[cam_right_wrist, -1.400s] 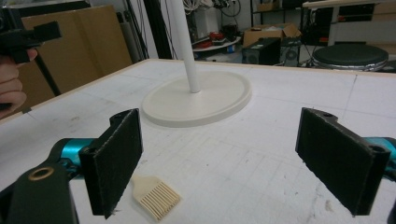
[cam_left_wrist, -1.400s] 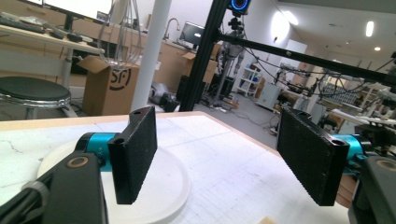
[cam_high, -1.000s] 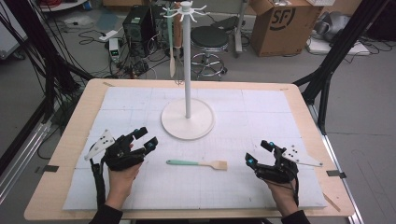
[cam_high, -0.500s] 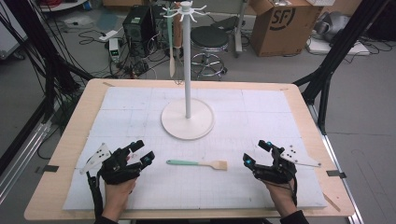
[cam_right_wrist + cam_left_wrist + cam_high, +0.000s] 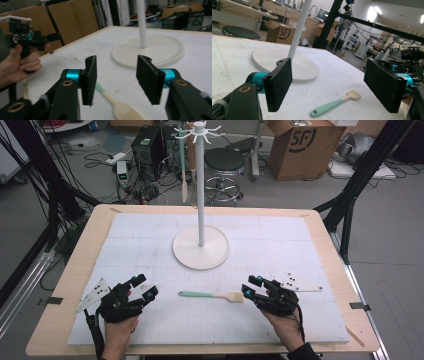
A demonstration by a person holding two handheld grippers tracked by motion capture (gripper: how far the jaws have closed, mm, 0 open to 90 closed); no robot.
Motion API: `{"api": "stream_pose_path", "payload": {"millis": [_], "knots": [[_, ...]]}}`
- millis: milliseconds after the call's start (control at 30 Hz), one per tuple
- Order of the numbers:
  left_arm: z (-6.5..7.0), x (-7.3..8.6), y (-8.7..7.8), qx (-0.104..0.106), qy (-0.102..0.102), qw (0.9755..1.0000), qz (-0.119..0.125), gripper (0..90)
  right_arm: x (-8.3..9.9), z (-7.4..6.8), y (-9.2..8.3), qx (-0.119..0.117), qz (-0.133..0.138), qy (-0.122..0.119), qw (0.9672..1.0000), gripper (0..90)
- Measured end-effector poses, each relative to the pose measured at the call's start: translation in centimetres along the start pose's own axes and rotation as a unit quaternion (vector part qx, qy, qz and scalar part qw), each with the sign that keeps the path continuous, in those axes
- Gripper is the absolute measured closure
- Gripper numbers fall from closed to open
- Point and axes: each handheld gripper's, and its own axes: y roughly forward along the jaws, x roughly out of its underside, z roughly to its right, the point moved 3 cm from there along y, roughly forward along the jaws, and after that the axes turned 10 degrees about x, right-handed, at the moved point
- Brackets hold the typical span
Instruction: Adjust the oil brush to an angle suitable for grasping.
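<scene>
Here right hand-held gripper [image 5: 116, 80] closing, unpressed, over brush [image 5: 117, 106]; left hand-held gripper [image 5: 328, 85] open.

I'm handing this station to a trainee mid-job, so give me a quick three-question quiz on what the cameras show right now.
1. True or false: the right gripper has its pads pressed on the brush with the mint-green handle and cream bristle head.
2. Which end of the brush points toward the right gripper? A) the green handle B) the cream head
3. What stands on the white gridded mat beyond the brush?

Key
1. False. In the right gripper view the jaws, which have just been closing, stand apart above the brush head without touching it.
2. B.
3. A white hook stand with a round base; a pale utensil hangs from its top. The left gripper is open nearby.
</scene>
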Motion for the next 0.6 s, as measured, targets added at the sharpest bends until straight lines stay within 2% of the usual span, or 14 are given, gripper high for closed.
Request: {"api": "stream_pose_path", "payload": {"millis": [100, 167, 367, 467, 533, 600], "knots": [[-0.1, -0.1, -0.1, 0.002, -0.003, 1.0, 0.005, 23.4, 0.1, -0.6, 1.0, -0.03, -0.015, 0.004, 0.9994, 65.5], [-0.1, -0.1, -0.1, 0.002, 0.0, 1.0, 0.004, 23.2, 0.2, -0.9, 1.6, -0.038, -0.024, 0.002, 0.999, 68.7], [0.2, 0.3, 0.2, 0.008, -0.003, 0.9999, -0.005, 23.1, 0.3, -1.7, 2.8, -0.049, -0.045, 0.005, 0.9978, 73.5], [0.3, 0.2, 0.1, 0.006, -0.005, 1.0, 0.005, 23.1, 0.4, -1.6, 3.5, -0.051, -0.055, 0.02, 0.997, 77.3], [0.3, 0.2, 0.0, 0.002, -0.003, 1.0, 0.005, 22.7, 0.5, -1.4, 4.0, -0.058, -0.058, 0.034, 0.996, 81.1], [0.3, 0.3, -0.1, -0.005, 0.001, 1.0, 0.003, 20.1, 0.6, -1.4, 4.3, -0.062, -0.059, 0.037, 0.9957, 84.2]]}}
